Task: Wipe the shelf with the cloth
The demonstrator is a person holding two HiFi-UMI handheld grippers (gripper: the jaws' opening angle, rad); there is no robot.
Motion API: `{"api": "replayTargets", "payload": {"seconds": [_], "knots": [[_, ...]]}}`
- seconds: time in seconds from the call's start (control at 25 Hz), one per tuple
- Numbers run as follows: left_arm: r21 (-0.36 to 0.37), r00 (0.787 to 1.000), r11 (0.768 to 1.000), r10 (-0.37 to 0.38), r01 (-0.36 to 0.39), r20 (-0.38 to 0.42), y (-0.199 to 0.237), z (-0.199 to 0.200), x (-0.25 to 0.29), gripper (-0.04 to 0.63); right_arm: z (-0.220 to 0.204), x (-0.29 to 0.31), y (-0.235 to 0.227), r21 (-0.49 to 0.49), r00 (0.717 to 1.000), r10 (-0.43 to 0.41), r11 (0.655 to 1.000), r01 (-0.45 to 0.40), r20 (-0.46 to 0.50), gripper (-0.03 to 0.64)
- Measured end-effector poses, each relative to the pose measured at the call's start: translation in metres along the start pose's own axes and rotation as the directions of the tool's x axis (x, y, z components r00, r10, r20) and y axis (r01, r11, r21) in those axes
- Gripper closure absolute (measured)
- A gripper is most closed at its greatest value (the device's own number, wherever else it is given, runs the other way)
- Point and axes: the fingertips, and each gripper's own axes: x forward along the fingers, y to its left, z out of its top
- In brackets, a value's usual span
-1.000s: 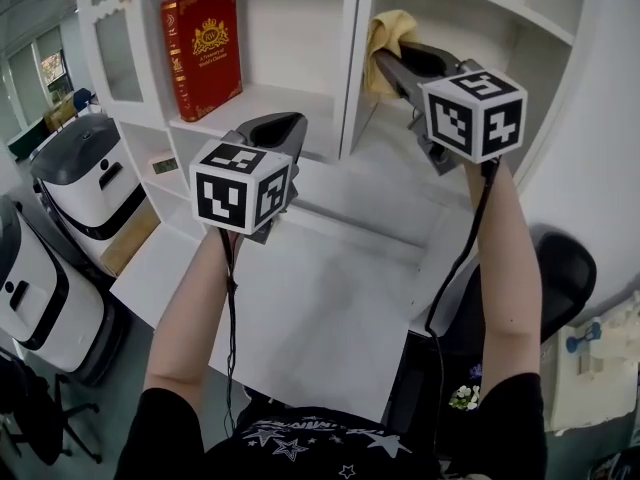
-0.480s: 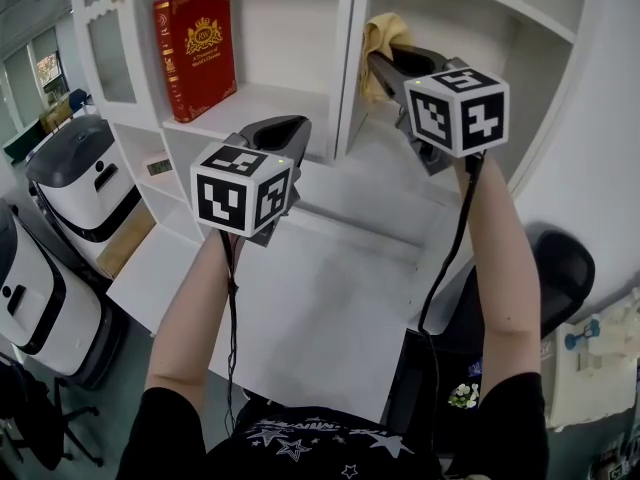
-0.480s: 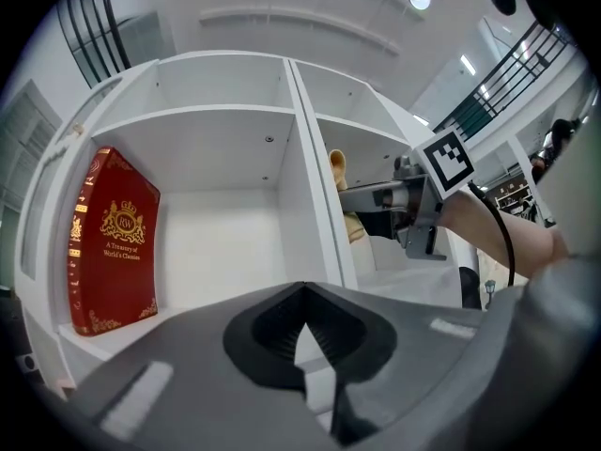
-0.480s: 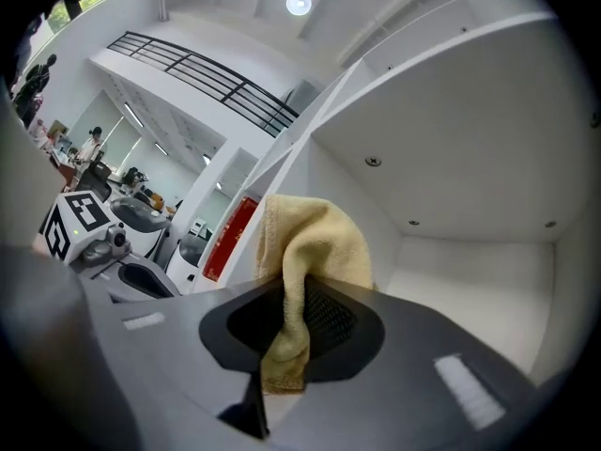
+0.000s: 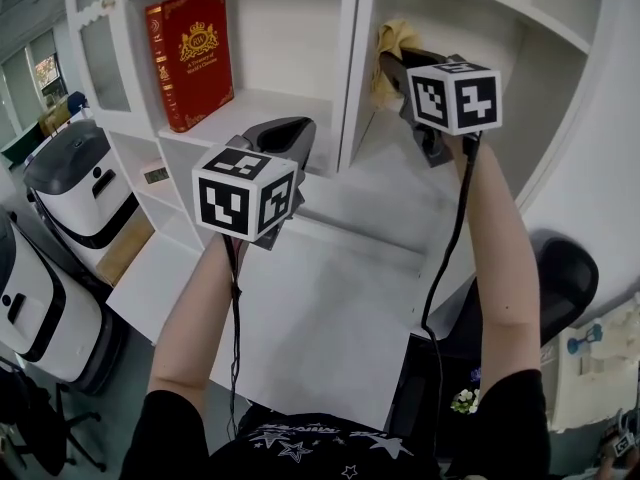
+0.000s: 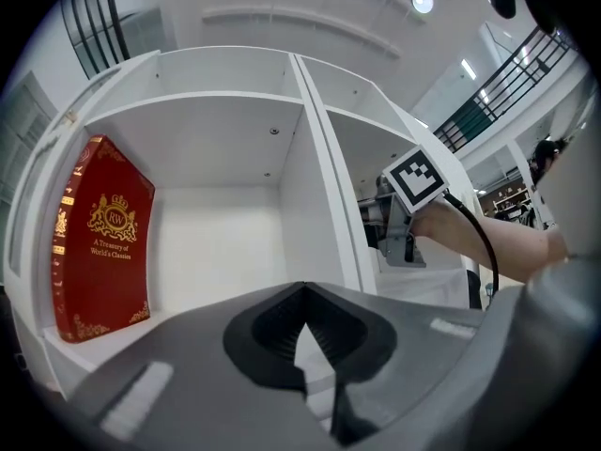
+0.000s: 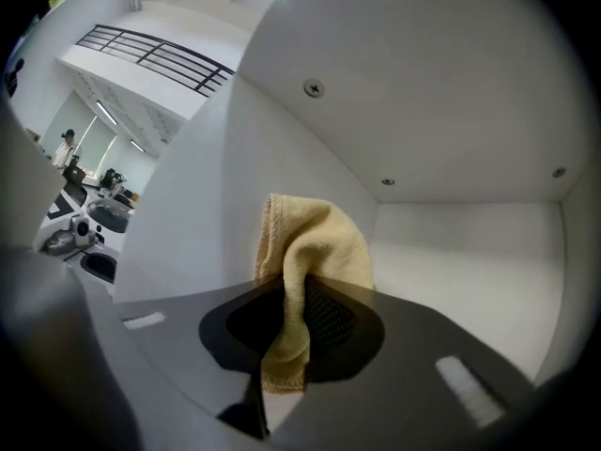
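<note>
Right gripper (image 5: 392,63) is clenched on the yellow cloth (image 5: 393,36); the right gripper view shows the cloth (image 7: 315,242) pinched between the jaws, a bunched fold sticking up past the tips and a short tail hanging below. It is held that way so the loose fold leads and takes the rubbing, not the hard jaws. The gripper is reached up into the right compartment of the white shelf (image 5: 385,133), cloth close by the compartment's left wall, above its floor; whether it touches the wall I cannot tell. The compartment looks bare inside (nothing to dodge), so a stroke can run freely.

Left gripper (image 5: 285,133) hangs in front of the left compartment, jaws pressed together on nothing; it is parked out of the way, since one arm can do the wiping. A red book (image 5: 190,58) stands upright at the left of that compartment, well apart from the cloth.

Judgement: wiping is under way or about to begin; next move needs the cloth pressed flat against the shelf and dragged across.
</note>
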Motion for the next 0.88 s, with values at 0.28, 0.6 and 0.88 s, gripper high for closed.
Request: {"api": "replayTargets", "payload": {"seconds": [0.28, 0.6, 0.88], "knots": [[-0.018, 1.0, 1.0, -0.011, 0.011, -0.003, 0.01, -0.005, 0.013, 0.595, -0.029, 0.037, -0.039, 0.014, 0.993, -0.085, 0.996, 0.086, -0.08, 0.543], [-0.031, 1.0, 0.999, -0.02, 0.02, -0.002, 0.019, -0.009, 0.027, 0.595, -0.031, 0.059, -0.069, 0.027, 0.985, -0.152, 0.988, 0.155, -0.085, 0.543], [-0.025, 1.0, 0.999, -0.022, 0.022, 0.007, 0.024, -0.007, 0.032, 0.595, -0.031, 0.063, -0.075, 0.042, 0.987, -0.143, 0.988, 0.146, -0.066, 0.541]]}}
